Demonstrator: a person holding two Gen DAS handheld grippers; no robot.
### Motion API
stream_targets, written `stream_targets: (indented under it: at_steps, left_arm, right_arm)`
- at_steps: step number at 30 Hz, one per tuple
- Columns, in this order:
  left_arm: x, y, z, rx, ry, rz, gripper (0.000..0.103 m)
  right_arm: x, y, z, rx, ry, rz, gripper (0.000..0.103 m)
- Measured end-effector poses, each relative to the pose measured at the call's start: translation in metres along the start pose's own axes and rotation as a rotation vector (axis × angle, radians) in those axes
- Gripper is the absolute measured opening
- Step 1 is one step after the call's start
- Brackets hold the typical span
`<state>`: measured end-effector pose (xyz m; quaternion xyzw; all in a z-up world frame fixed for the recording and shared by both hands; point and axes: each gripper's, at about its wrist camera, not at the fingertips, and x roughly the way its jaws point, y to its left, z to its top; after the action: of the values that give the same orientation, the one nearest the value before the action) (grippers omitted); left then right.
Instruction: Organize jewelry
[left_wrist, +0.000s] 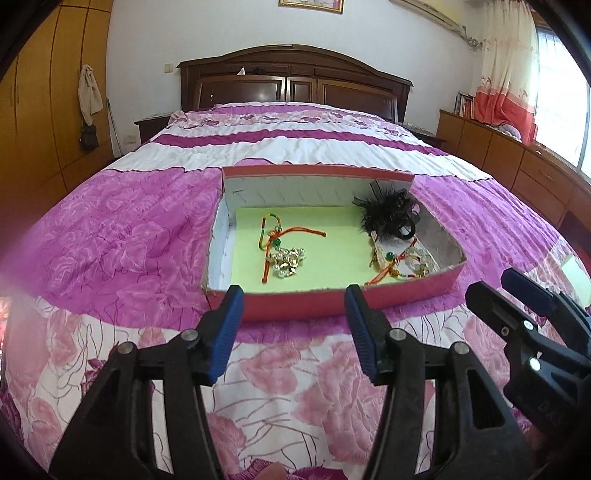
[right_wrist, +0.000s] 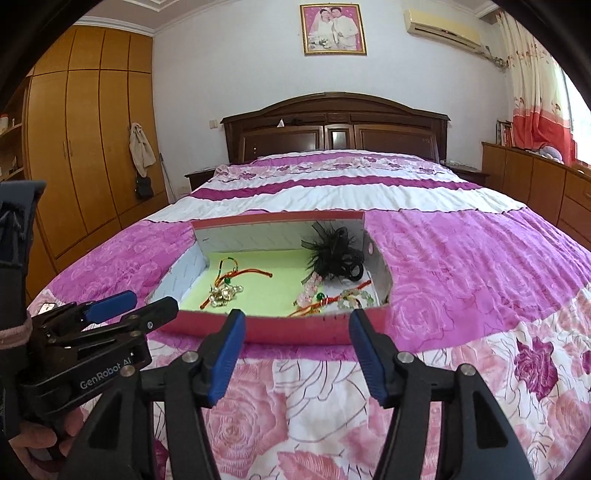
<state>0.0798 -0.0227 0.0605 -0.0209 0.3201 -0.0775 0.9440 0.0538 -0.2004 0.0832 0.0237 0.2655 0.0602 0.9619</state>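
Jewelry everywhere; framed portrait whole only right-wrist view.

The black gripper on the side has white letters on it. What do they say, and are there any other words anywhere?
"GenRobot AI": white print on the body of the black left gripper, seen from the right wrist.
Faint raised letters on the black right gripper: too blurred to read.
Spines of the books on the wooden cabinet: too small to read.
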Motion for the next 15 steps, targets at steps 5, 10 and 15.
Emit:
stream_targets:
  at_steps: [5,10,15]
  left_arm:
    - [-0.002,-0.003,-0.006,0.011,0.003,0.005,0.049]
    - [-0.005,-0.006,-0.010,0.021,0.000,0.009,0.049]
    - [-0.006,-0.008,-0.011,0.028,-0.002,0.008,0.049]
  right_arm:
    - [-0.005,-0.004,-0.007,0.009,0.007,-0.010,0.061]
    - [-0.008,-0.010,-0.012,0.029,0.016,-0.016,0.061]
    - [-0.009,-0.013,-0.014,0.042,0.022,-0.016,0.061]
